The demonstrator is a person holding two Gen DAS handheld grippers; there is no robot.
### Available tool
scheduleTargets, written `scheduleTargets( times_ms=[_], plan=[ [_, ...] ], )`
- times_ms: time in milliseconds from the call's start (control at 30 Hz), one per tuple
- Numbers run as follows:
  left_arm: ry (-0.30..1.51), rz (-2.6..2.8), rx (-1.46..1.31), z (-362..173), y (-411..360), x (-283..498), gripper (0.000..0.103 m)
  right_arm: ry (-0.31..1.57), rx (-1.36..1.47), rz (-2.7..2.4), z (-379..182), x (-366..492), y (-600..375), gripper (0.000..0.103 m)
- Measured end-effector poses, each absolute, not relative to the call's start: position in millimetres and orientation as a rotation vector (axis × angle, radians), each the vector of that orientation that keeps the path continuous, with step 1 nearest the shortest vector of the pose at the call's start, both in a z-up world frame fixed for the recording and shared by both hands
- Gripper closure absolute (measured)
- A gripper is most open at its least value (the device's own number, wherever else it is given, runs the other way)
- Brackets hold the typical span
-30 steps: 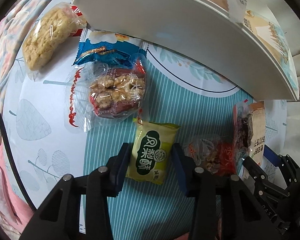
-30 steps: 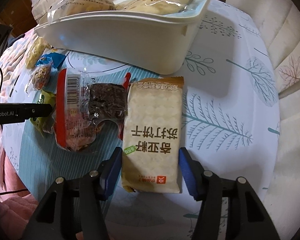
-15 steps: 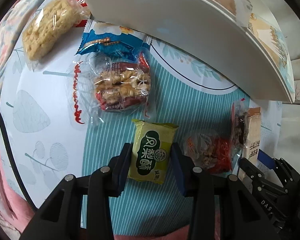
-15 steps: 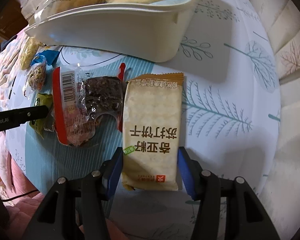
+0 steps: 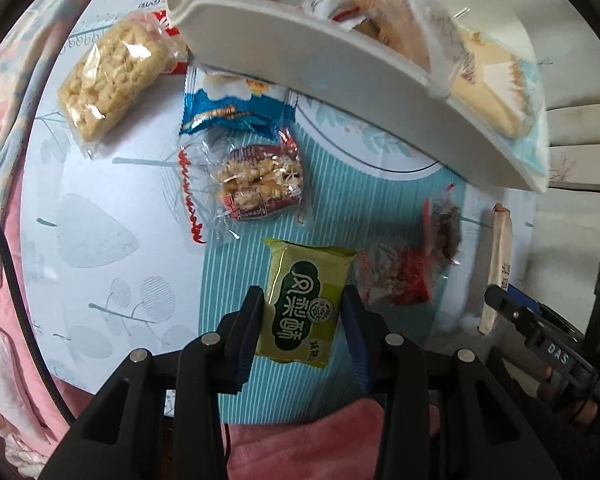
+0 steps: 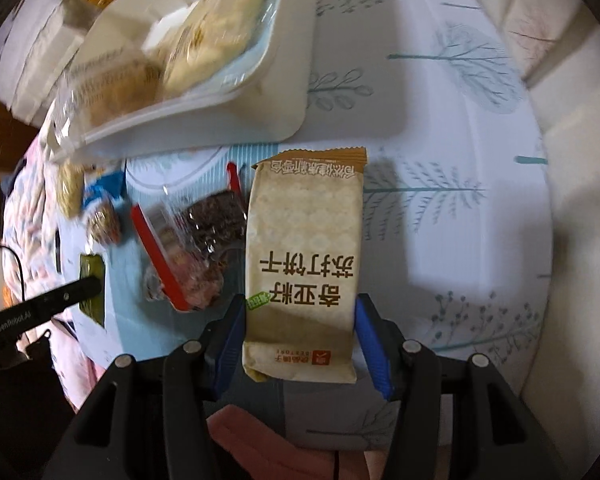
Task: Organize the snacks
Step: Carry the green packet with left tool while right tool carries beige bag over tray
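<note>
- Left wrist view, closest in: the left claw is pinching a green snack pack by its sides, both fingers pressed right against the wrapper. The pack looks lifted a bit off the tabletop.
- Just beside it on the right sits a red-and-clear snack bag, with a dark seaweed-looking packet touching its far end.
- A little further out, a clear nut brittle pack lies on the striped part of the cloth, with a blue wrapper right behind it.
- Off to the far left is a pale puffed rice cake in clear plastic.
- Furthest back, the white bin already has several snacks in it.
- Right wrist view, closest in: the right claw is squeezing a tan cracker pack near its lower end, blue pads tight on both edges, and the pack seems to be held up above the tabletop.
- To its left, the same dark and red bags lie on the cloth.
- Far back, the white bin is blurry but looks full.
</note>
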State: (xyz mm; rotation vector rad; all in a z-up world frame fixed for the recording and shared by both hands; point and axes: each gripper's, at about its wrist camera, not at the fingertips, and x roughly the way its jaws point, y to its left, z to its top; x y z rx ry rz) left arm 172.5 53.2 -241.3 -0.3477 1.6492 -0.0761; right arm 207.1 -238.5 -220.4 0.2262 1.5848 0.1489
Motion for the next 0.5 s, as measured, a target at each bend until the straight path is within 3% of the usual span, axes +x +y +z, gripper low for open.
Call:
scheduleTargets(
  times_ms=[500],
  plan=[
    [1.545,-0.206,-0.242,-156,87,216,0.065,1.419,0.328,-0.004,-152,219,-234,0.049]
  ],
)
